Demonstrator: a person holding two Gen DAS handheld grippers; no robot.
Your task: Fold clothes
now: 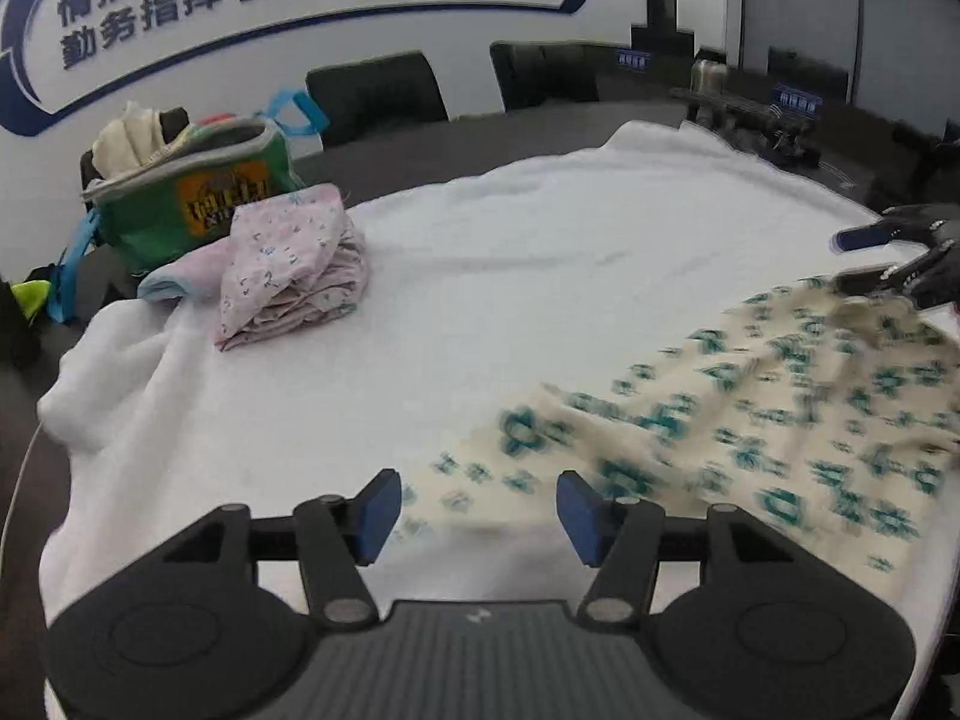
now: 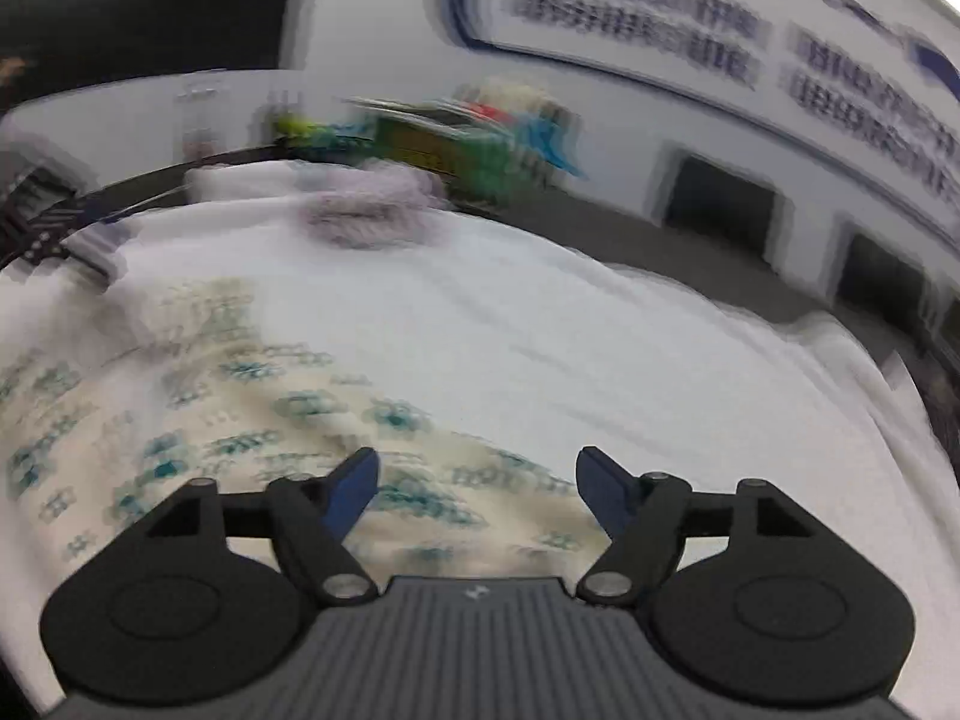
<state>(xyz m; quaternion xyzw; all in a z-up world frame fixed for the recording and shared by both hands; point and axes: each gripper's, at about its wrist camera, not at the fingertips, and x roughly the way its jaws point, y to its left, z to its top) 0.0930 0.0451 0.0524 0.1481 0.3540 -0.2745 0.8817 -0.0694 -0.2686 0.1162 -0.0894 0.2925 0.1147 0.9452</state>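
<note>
Cream teal-flowered garment (image 1: 780, 414) rumpled flat, fluffy white towel (image 1: 480, 276) beneath

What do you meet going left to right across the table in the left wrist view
green bag → folded pink floral clothes → bare white towel → cream garment with teal print → right gripper

On the wall sign (image 1: 288, 6) I read blue Chinese chars: 情报信息, 勤务指挥, 调度, and further right 组织联动 协作; the top row is cut off by the frame edge. Green bag (image 1: 198, 198) has an orange/yellow logo w/ chars, too blurred for me to read. Small blue plates (image 1: 633, 59) on the far desk carry white text, illegible. Right wrist view: sign text smeared, unreadable.
</note>
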